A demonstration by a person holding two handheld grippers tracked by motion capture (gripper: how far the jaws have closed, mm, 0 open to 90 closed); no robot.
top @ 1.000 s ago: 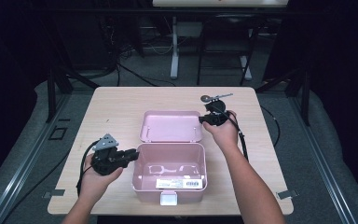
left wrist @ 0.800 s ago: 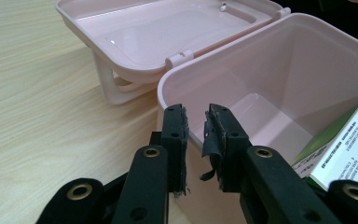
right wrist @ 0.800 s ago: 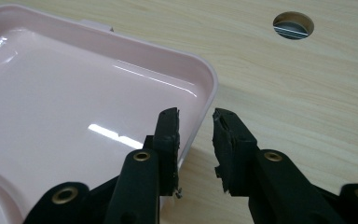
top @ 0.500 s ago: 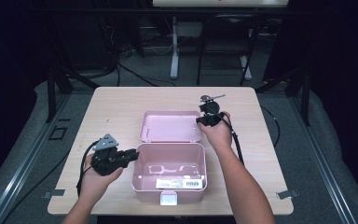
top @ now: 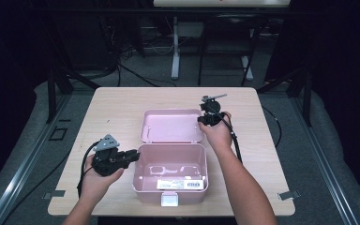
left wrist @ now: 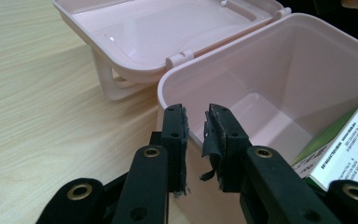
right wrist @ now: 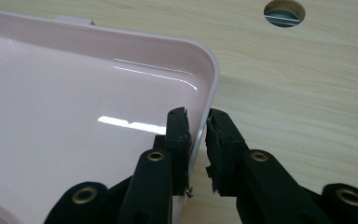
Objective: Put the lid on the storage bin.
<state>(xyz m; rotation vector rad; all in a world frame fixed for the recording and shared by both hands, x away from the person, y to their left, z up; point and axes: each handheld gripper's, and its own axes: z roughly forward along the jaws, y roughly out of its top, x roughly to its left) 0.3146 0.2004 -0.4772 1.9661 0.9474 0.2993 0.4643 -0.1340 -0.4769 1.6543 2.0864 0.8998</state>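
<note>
Pink plastic box (top: 170,174): sits open at centre-bottom of the high view on the light wood table (top: 117,105), lid (top: 171,125) flopped flat behind it toward mid-frame.
Inside the box: a white and green carton (left wrist: 342,149) with small print, lying against the bottom, lower right of the left gripper view.
Left gripper (top: 130,155): lower left of the high view, jaws straddling the box's left wall. In its own view the rim runs between the pads with a sliver of gap each side, so I can't tell if it's actually pinching.
Right gripper (top: 206,120): upper right of centre, jaws either side of the lid's right edge, narrow gap, same deal, can't say it's clamped.
Table hole (right wrist: 284,6): round cable port, top right of the right gripper view.
Floor (top: 309,140): grey, cables trailing around the table.
</note>
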